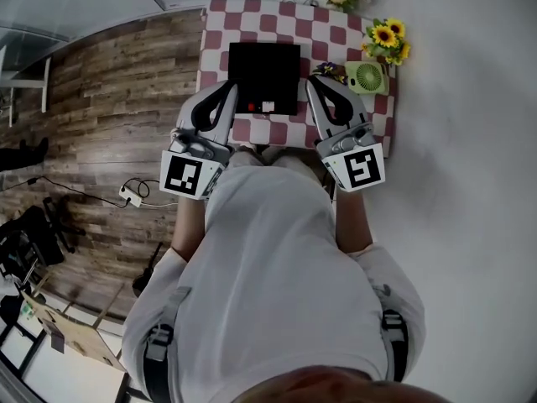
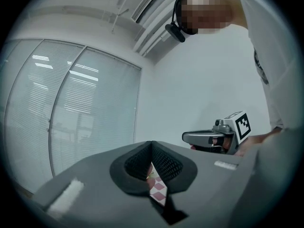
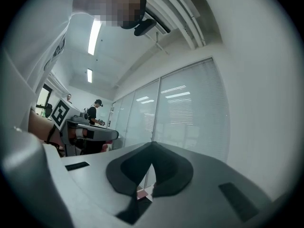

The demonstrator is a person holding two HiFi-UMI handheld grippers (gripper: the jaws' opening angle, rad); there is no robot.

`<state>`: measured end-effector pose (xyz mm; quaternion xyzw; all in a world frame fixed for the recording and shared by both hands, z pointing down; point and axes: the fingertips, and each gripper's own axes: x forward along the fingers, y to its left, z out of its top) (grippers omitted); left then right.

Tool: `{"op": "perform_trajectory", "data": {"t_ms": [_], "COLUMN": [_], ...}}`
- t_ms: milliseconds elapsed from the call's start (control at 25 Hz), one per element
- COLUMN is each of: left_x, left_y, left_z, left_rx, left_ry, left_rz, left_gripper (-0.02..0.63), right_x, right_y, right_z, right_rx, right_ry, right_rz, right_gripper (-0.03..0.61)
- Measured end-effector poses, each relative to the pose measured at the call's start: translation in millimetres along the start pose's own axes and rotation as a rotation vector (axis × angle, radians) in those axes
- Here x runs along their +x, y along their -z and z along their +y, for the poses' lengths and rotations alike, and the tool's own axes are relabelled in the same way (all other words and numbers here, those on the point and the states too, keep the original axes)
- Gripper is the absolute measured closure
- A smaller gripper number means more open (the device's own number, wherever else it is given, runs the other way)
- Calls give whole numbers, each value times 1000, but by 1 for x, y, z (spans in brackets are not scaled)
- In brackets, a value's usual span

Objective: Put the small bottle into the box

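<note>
Flanking the black box [image 1: 264,74], left claw [image 1: 227,88], right claw [image 1: 314,83], both level, closed.

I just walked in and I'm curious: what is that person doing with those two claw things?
A person stands at a small checked table, holding two claws. The left claw and the right claw are both shut and empty, one on each side of a black box on the table. A fan and sunflowers stand to the right. Nothing has been picked up yet.
</note>
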<state>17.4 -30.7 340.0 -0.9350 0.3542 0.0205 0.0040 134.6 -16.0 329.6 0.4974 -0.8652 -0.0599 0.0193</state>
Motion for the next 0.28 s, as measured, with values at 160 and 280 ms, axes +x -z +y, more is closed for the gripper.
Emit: {"op": "perform_trajectory", "data": {"t_ms": [160, 280], "left_x": [-11, -23], "left_y": [-9, -11], "left_z": [12, 23], "left_rx": [-2, 3], "left_ry": [18, 26], "left_rz": [-22, -20], "left_gripper": [612, 612], "right_x": [11, 20], "right_y": [-6, -9], "right_z": [18, 30], "right_rx": [-17, -27], "right_ry": [1, 3], "right_rz": [1, -2], "right_gripper": [578, 578]}}
